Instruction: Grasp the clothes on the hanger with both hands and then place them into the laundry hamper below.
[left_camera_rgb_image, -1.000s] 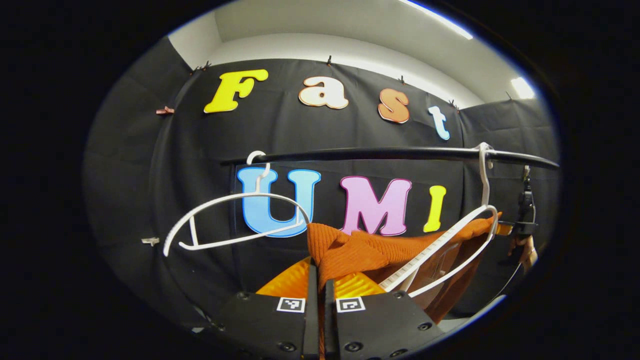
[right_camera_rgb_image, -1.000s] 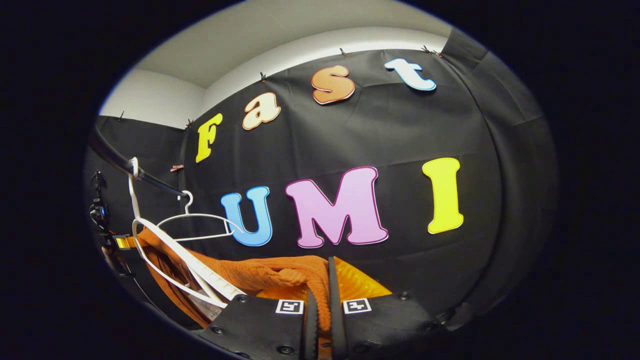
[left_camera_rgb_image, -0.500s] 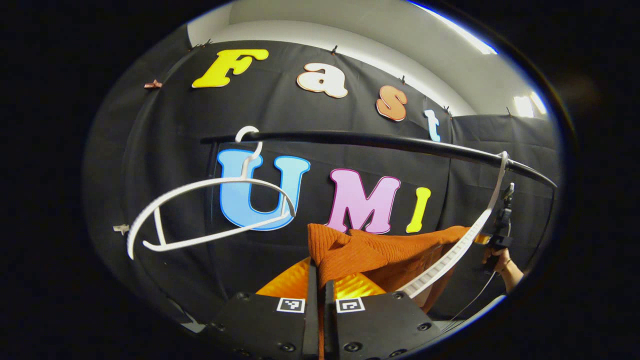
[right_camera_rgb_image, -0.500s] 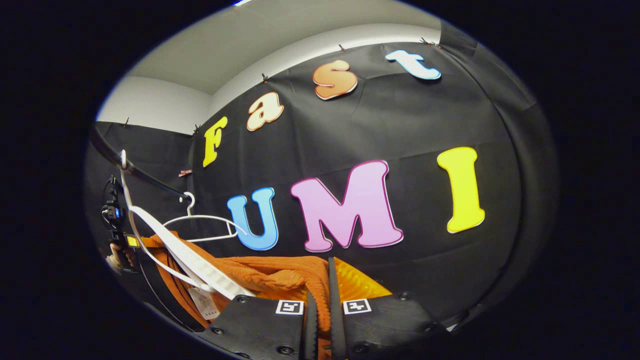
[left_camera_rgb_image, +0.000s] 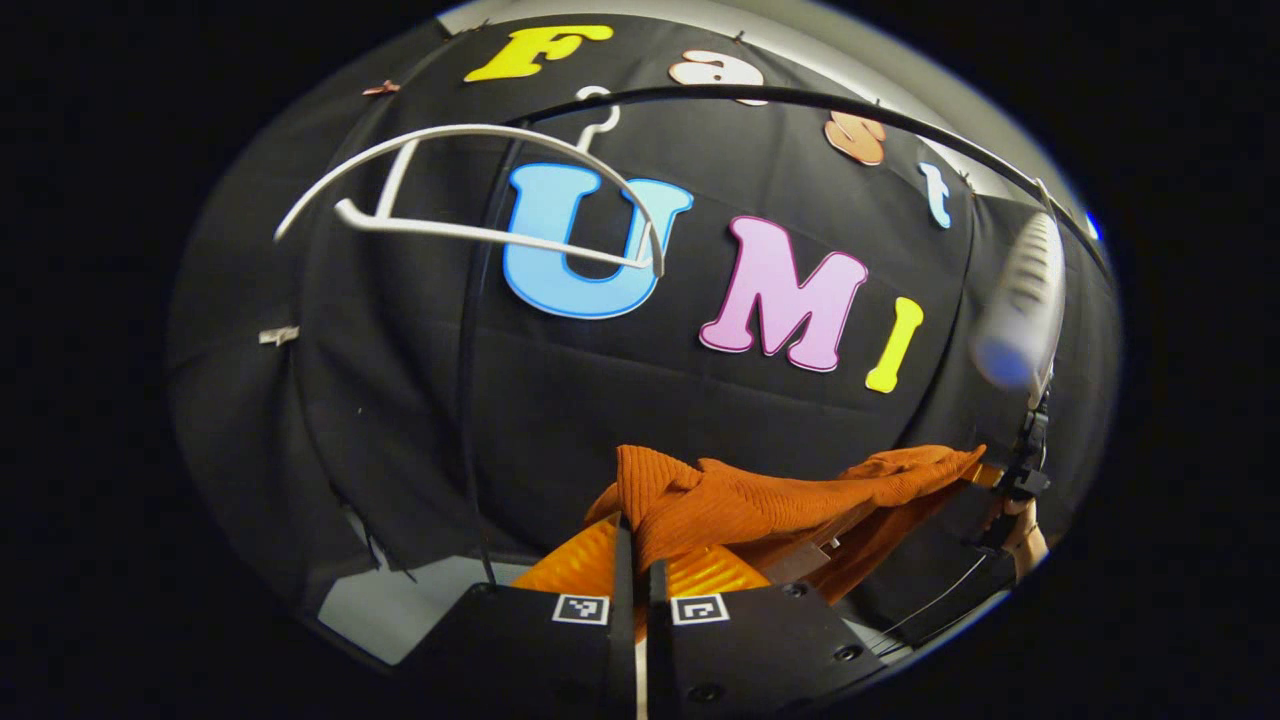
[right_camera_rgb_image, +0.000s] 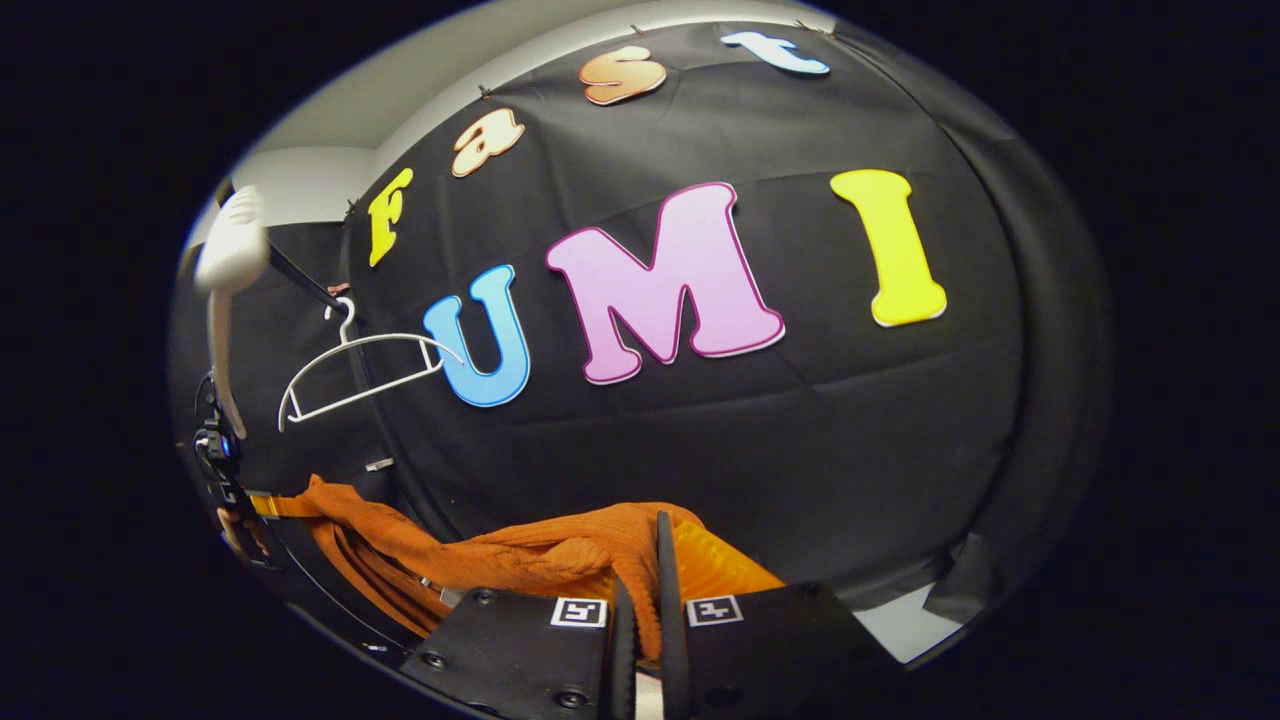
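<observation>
Two grippers, left gripper (left_camera_rgb_image: 634, 560) and right gripper (right_camera_rgb_image: 640, 575), each pinch an end of the orange knit garment (left_camera_rgb_image: 760, 495), stretched between them below the black rail (left_camera_rgb_image: 800, 97). Black cloth wall (right_camera_rgb_image: 800, 420) behind. Empty white hanger (left_camera_rgb_image: 470, 190) hangs on the rail; a second, blurred hanger (left_camera_rgb_image: 1020, 300) hangs above the garment.

Orange ribbed garment (left_camera_rgb_image: 770, 495) stretched, sagging; apparently off (blurred) hanger (left_camera_rgb_image: 1020, 300).
</observation>
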